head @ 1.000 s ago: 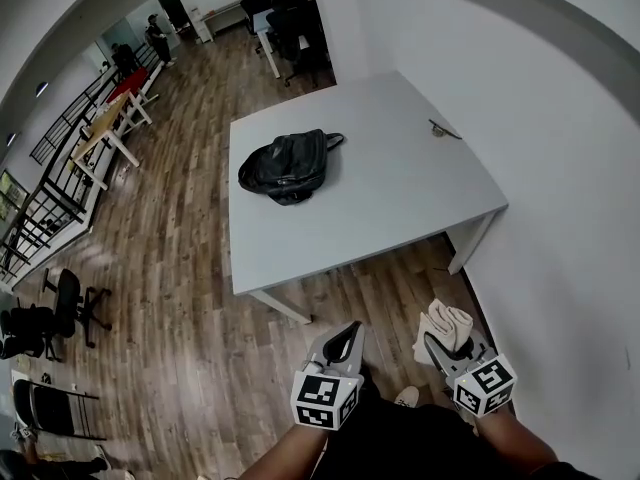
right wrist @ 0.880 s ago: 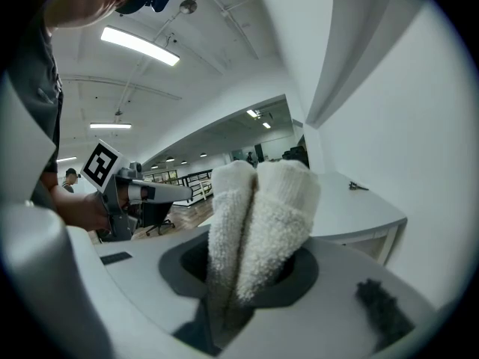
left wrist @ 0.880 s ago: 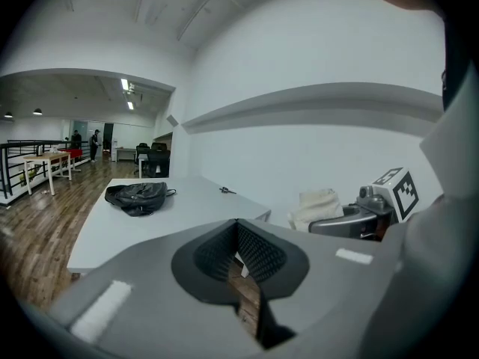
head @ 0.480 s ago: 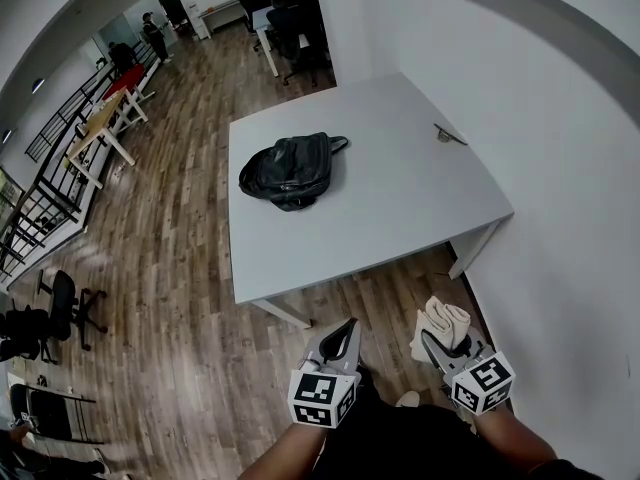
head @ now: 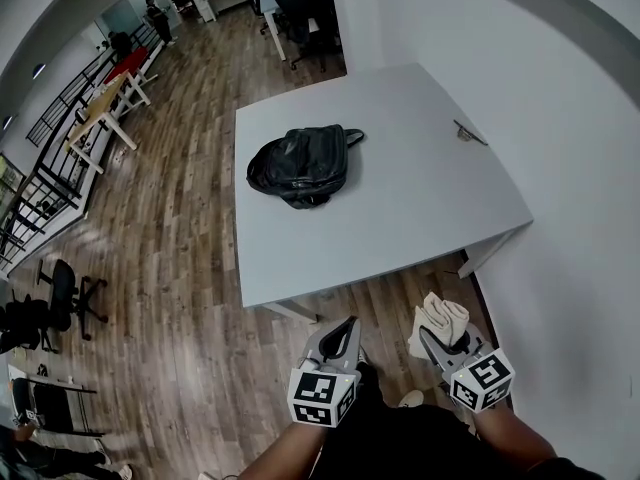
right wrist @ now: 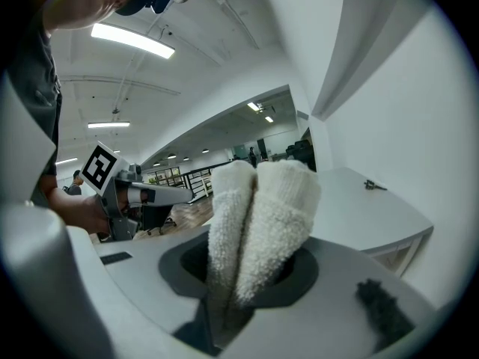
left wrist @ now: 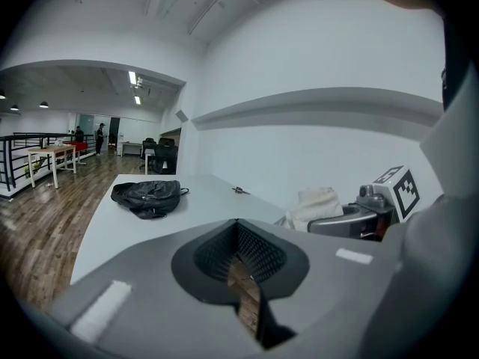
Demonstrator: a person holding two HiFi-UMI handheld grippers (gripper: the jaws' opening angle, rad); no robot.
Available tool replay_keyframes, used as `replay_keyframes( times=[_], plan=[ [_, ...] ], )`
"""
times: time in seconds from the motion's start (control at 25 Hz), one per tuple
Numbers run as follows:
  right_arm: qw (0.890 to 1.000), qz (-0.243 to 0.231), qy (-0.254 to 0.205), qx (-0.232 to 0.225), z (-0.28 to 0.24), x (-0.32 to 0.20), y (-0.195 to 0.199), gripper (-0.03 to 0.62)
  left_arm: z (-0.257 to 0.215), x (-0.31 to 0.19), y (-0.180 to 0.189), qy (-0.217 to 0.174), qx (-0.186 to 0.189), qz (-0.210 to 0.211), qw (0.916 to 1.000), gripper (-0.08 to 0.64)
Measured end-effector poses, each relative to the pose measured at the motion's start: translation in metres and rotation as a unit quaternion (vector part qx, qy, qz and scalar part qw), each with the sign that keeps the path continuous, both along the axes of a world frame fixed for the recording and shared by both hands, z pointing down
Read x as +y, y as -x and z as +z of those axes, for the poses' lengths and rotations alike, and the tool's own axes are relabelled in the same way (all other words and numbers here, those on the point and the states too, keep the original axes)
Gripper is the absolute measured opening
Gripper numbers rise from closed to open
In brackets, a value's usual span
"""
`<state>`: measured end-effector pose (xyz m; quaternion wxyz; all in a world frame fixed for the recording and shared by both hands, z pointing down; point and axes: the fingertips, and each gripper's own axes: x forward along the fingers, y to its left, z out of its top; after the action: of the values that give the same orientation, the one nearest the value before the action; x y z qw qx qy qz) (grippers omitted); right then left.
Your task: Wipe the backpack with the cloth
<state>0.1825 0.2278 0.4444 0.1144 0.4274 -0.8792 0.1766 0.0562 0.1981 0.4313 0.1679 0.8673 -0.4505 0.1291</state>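
Lying flat on the left half of the white surface (head: 420,193), black backpack (head: 303,163), well apart from both tools; short of the surface's near edge, left tongs (head: 343,330) closed and empty, likely spare for steadying; right tongs (head: 430,338) clamped on folded white cloth (head: 440,318), wad protruding for wiping.

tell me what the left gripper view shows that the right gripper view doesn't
Only the left gripper view: the black backpack lying on the table, and the left gripper with its jaws together, nothing between them. Only the right gripper view: the right gripper seen close, jaws clamped on the folded white cloth. Both: the white table, the cloth and a small item lying on the table.
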Motion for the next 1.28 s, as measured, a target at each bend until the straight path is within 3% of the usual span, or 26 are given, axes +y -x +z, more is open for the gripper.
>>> replay_keyframes(
  times=[0.56, 0.96, 1.28],
  plan=[
    [0.999, -0.032, 0.014, 0.017, 0.019, -0.093, 0.042, 0.097, 0.025, -0.083, 0.044, 0.012, -0.004, -0.024, 0.9996, 0.008],
    [0.999, -0.024, 0.010, 0.025, 0.015, -0.155, 0.069, 0.097, 0.035, -0.138, 0.069, 0.022, -0.025, -0.007, 0.9994, 0.008],
    [0.999, -0.016, 0.001, 0.037, 0.010, -0.186, 0.096, 0.097, 0.034, -0.168, 0.093, 0.014, -0.016, 0.009, 0.9997, 0.008]
  ],
)
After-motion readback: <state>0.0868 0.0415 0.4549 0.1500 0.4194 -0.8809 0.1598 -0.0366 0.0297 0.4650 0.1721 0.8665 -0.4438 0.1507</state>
